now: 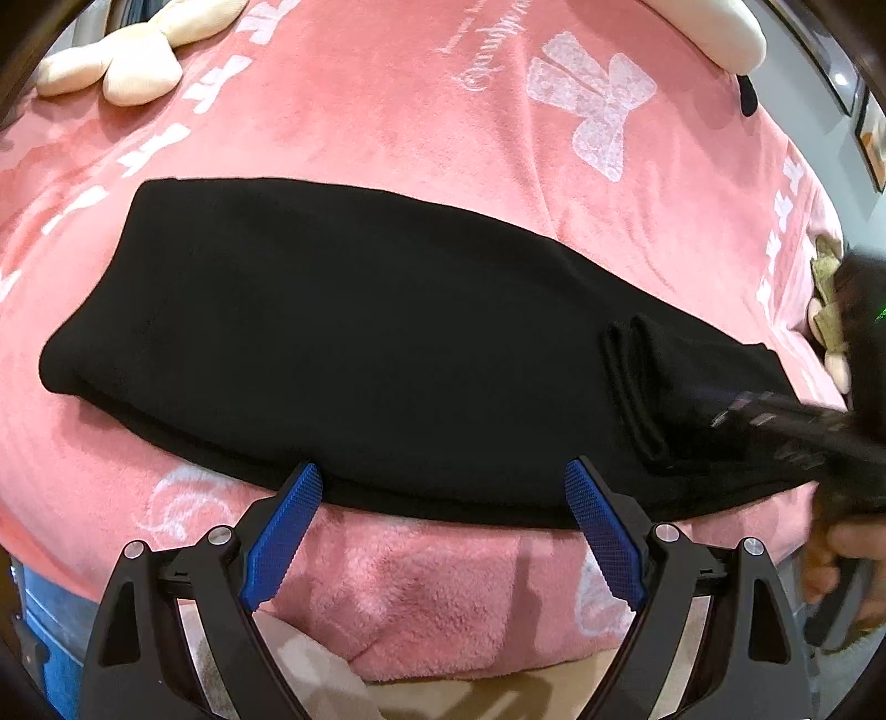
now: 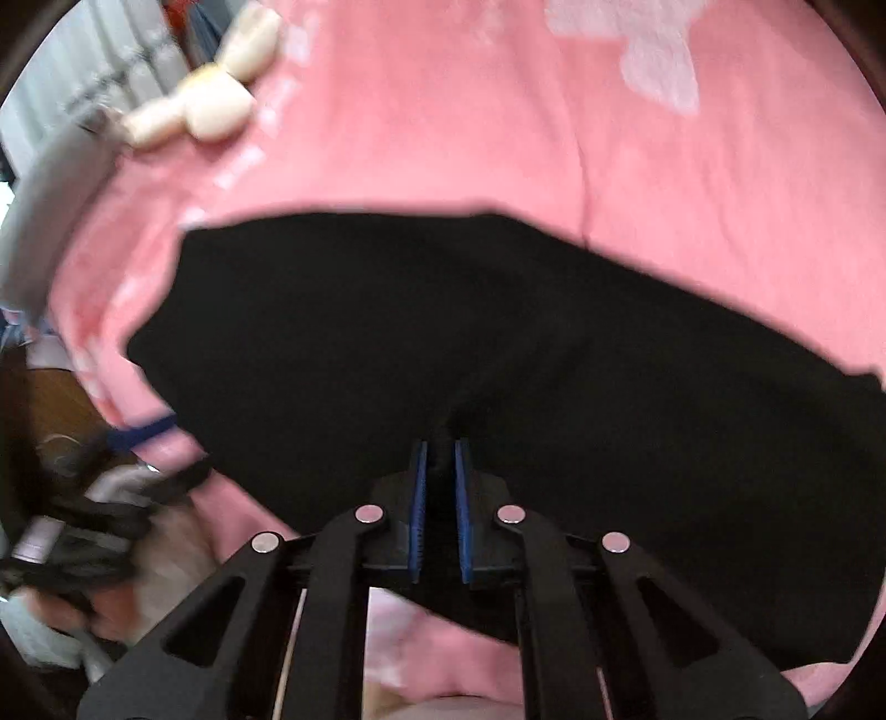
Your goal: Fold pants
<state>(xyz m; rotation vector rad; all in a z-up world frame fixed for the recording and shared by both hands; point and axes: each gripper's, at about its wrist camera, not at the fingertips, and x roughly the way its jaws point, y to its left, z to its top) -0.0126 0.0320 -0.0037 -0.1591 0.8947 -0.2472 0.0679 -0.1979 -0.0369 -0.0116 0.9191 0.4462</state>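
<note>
Black pants (image 1: 354, 343) lie folded lengthwise across a pink blanket (image 1: 387, 111), their cuff end at the right. My left gripper (image 1: 443, 476) is open and empty, its blue pads just at the near edge of the pants. My right gripper (image 2: 440, 448) is shut on a pinch of the black pants (image 2: 443, 332), with fabric bunched between its blue pads. It also shows blurred at the right of the left wrist view (image 1: 786, 421), over the cuff end. The left gripper appears blurred at the left of the right wrist view (image 2: 138, 437).
A cream plush toy (image 1: 122, 61) lies on the blanket at the far left; it also shows in the right wrist view (image 2: 205, 105). A white pillow (image 1: 714, 27) sits at the far right. The bed's near edge (image 1: 443, 653) runs below my left gripper.
</note>
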